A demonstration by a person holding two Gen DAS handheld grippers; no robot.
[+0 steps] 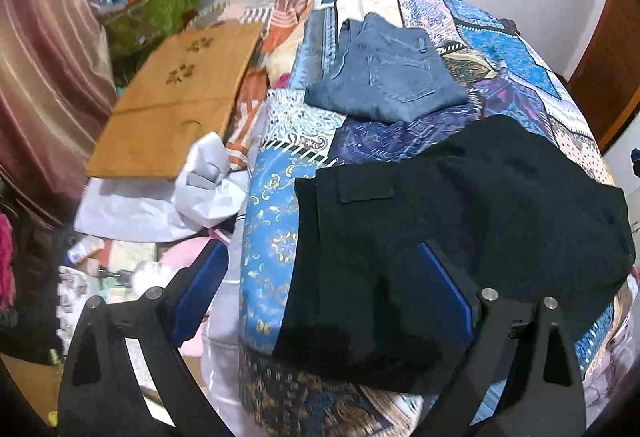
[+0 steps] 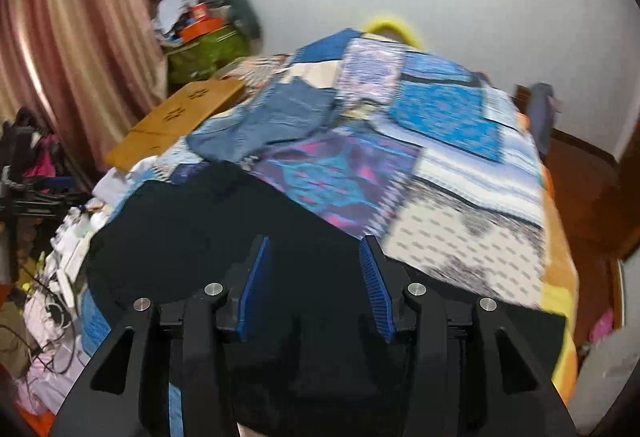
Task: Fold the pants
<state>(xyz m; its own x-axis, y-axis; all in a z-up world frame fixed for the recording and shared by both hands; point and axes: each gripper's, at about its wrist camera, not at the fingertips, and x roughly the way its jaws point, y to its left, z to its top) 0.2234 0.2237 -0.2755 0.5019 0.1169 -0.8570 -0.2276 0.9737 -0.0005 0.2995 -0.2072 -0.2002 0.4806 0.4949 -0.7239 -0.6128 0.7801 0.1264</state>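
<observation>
Black pants (image 1: 460, 237) lie folded on the patterned blue quilt (image 1: 276, 237) near the bed's near edge; they also show in the right wrist view (image 2: 208, 229). Folded blue jeans (image 1: 384, 77) lie farther back on the quilt, also in the right wrist view (image 2: 276, 121). My left gripper (image 1: 324, 257) is open, its jaws wide, hovering over the left part of the black pants. My right gripper (image 2: 314, 245) is open just above the black pants, holding nothing.
A wooden board (image 1: 176, 97) lies left of the quilt over white cloth (image 1: 168, 205). A green bag (image 1: 156, 13) with clutter stands by the pink curtain (image 1: 44, 69). A wooden door (image 1: 608, 69) is at the right. Clutter and cables (image 2: 52, 313) crowd the floor at left.
</observation>
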